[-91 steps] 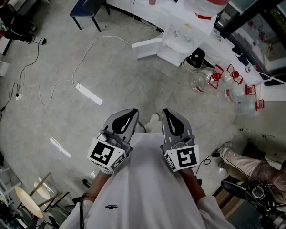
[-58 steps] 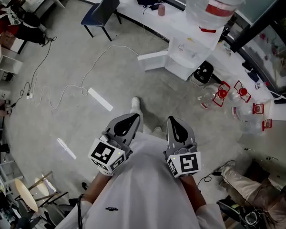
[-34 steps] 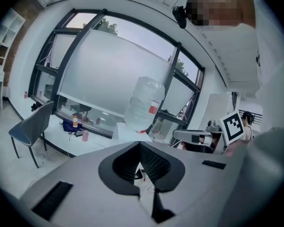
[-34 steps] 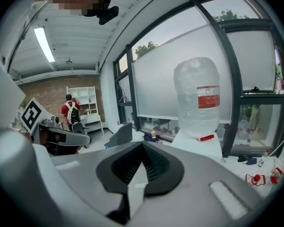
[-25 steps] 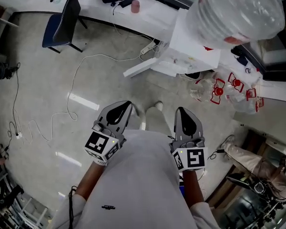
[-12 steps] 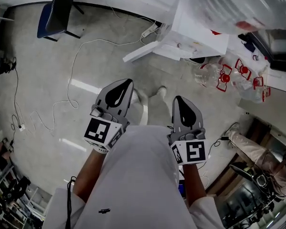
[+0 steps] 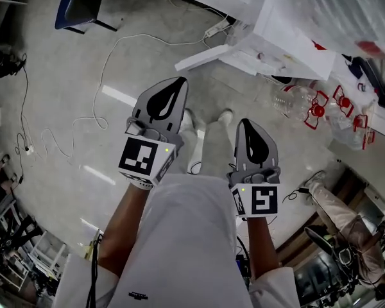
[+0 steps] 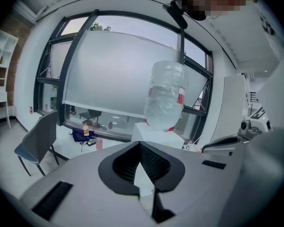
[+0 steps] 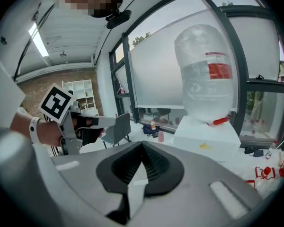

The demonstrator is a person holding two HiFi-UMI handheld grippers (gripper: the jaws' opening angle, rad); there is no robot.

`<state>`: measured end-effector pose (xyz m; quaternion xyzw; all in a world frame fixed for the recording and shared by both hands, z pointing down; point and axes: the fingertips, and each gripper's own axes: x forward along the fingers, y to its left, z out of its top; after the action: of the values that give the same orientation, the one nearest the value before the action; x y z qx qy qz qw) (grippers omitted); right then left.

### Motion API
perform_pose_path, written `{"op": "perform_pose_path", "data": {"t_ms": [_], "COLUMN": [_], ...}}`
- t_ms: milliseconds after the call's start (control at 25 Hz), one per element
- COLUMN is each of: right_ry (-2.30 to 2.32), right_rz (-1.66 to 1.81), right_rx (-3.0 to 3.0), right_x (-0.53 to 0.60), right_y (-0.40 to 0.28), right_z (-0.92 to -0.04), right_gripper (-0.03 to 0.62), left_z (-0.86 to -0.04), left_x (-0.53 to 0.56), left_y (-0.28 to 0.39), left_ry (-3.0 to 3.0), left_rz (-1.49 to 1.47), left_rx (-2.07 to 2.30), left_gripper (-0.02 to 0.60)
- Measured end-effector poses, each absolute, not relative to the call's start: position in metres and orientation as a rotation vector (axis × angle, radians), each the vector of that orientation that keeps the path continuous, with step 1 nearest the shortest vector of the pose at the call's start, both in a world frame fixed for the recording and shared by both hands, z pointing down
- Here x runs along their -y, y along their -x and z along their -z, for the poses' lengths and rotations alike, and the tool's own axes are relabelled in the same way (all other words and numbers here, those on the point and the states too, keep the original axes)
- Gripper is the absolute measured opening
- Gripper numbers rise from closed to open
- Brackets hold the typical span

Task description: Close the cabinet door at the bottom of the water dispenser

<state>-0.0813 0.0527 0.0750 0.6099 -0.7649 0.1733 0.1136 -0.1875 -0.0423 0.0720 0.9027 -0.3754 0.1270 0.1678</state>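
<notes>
The person's white top (image 7: pixel 192 236) is closest and fills the bottom of the head view. Just past it are the two tools, held side by side. They point forward, toward the water dispenser (image 7: pixel 289 40).

The left gripper (image 7: pixel 177 83) has its jaws pressed together, with nothing between them. The right gripper (image 7: pixel 248 124) has its jaws pressed together too, and they hold nothing. The left one reaches a little farther forward than the right one. Neither tool touches anything.

Under the tools, the person's white shoes (image 7: pixel 225 116) stand on the grey floor (image 7: pixel 64 76).

Farther on is the cabinet door (image 7: pixel 203 56). It is a flat white panel at the bottom of the water dispenser. It is swung open and sticks out to the left over the floor. It is well apart from both tools.

The water dispenser is a white box. A big clear water bottle (image 7: pixel 346 8) sits upside down on top of it. Just to its right, some empty clear bottles with red handles (image 7: pixel 316 104) lie on the floor.

Far off at the top left stands a blue chair (image 7: pixel 83 5). In the gripper views, a big window (image 8: pixel 104 74) with dark frames is behind the water dispenser.
</notes>
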Motion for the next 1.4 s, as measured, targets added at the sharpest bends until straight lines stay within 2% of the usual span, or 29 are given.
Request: {"op": "perform_pose_path", "data": {"t_ms": [400,960,1400], "right_ry": [-1.745,-1.426,-1.394], "right_rz": [-0.552,-0.584,-0.531], "right_rx": [2.265,2.334,2.323], "right_x": [-0.023,-0.003,0.019], "right_y": [0.060,0.091,0.094], "right_z": [-0.121,-0.219,-0.279], "right_gripper": [0.011,0.011,0.011], "left_z": [-0.146,-0.261,-0.365], "left_x": [0.046,0.067,0.084], "left_y": [0.185,0.190,0.213], "left_ry": [-2.506,-2.445,-2.354], "left_rz": [-0.451,-0.547,-0.693], "left_rx": [0.989,0.977,1.018], "left_gripper": [0.005,0.005,0.005]}}
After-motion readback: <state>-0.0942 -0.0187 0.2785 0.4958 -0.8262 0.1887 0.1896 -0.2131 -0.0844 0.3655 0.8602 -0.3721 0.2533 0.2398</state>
